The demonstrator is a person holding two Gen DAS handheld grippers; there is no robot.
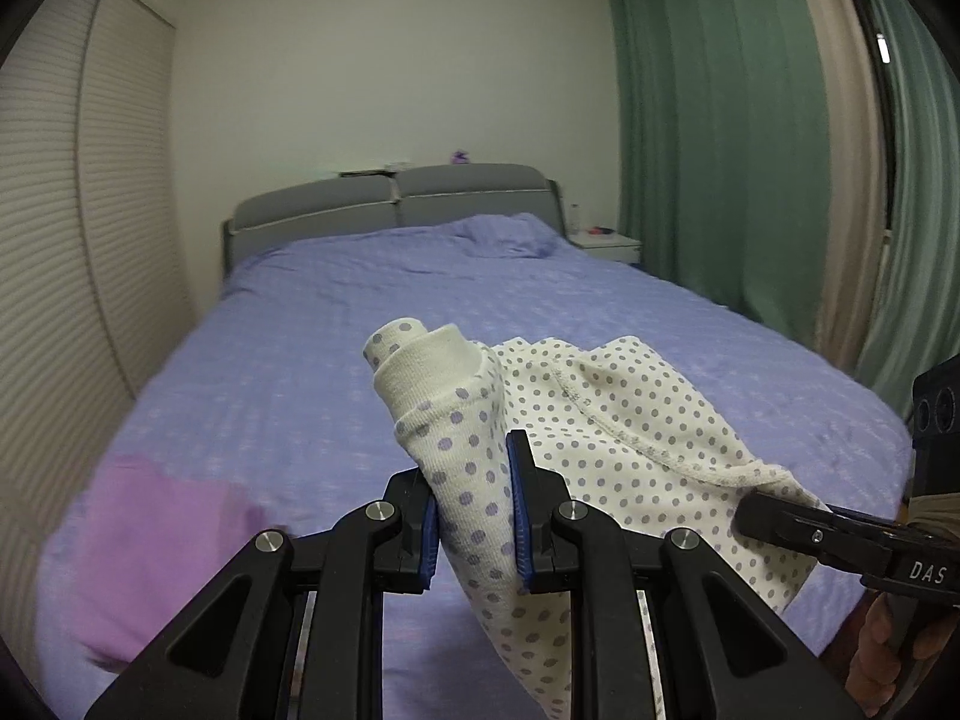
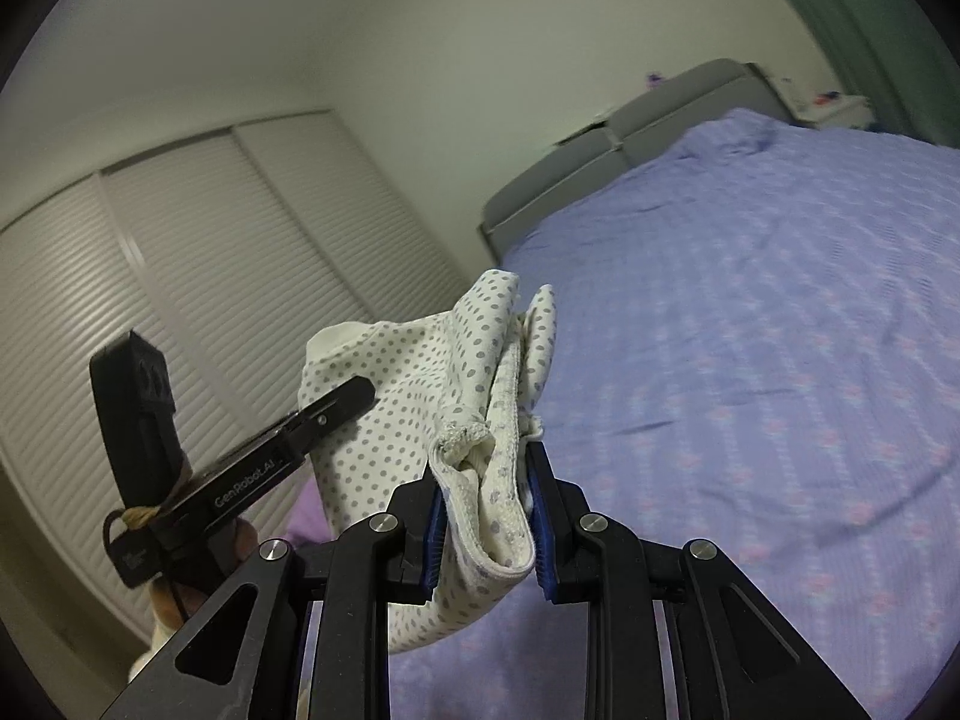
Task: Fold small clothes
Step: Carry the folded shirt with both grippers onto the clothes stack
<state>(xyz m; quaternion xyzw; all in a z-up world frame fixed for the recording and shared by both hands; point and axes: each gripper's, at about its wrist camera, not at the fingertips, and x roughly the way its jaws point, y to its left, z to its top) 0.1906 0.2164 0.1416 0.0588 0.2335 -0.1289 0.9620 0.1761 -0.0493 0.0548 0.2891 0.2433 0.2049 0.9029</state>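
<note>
Left claw (image 1: 471, 510) and right claw (image 2: 487, 531) each clench the one dotted garment (image 1: 600, 420), lifted above the bed (image 1: 360, 312). One purple cloth (image 1: 156, 546) lies on the bed.

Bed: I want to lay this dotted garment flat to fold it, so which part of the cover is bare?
The bedspread is bare from the raised polka-dot garment up to the pillow and headboard. The near-left corner is taken by a purple cloth. Both the left gripper and right gripper grip the garment.
</note>
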